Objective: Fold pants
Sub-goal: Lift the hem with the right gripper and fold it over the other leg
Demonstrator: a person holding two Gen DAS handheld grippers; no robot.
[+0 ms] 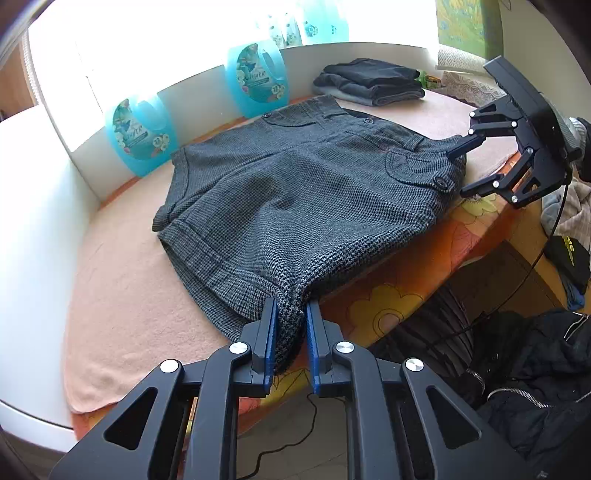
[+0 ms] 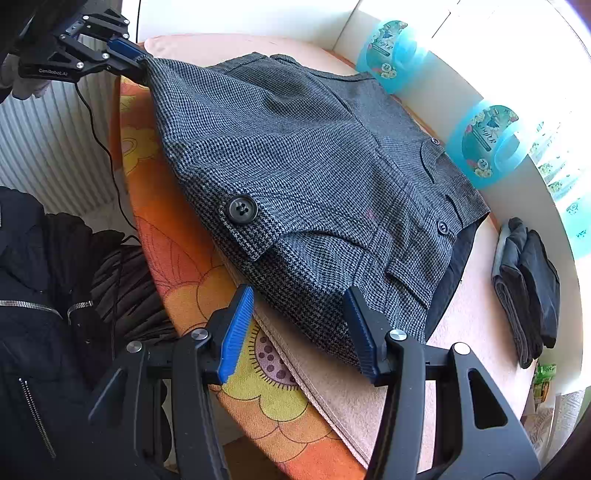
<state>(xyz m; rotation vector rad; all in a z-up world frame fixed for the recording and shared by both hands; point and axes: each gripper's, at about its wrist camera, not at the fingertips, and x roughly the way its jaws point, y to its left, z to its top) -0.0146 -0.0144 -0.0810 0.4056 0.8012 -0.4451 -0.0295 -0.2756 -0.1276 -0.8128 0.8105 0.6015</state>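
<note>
Our left gripper (image 1: 290, 332) is clamped on the hem corner of the pants (image 1: 295, 192), which lie flat on the table (image 1: 129, 295); our right gripper (image 2: 299, 328) straddles the waistband corner, pads apart, not yet pinching.

Strong daylight floods through the window (image 1: 166, 33) behind a white ledge (image 1: 122, 122), bleaching the panes. Below the ledge, a peach blanket (image 1: 122, 295) covers the worktop, with an orange flowered cloth (image 2: 177, 258) showing along the edge farthest from the window. Blue bottles (image 1: 142, 134) stand against the ledge. A white ribbed radiator (image 2: 48, 147) lines the wall below the worktop's edge, near dark jackets (image 2: 37, 295).
</note>
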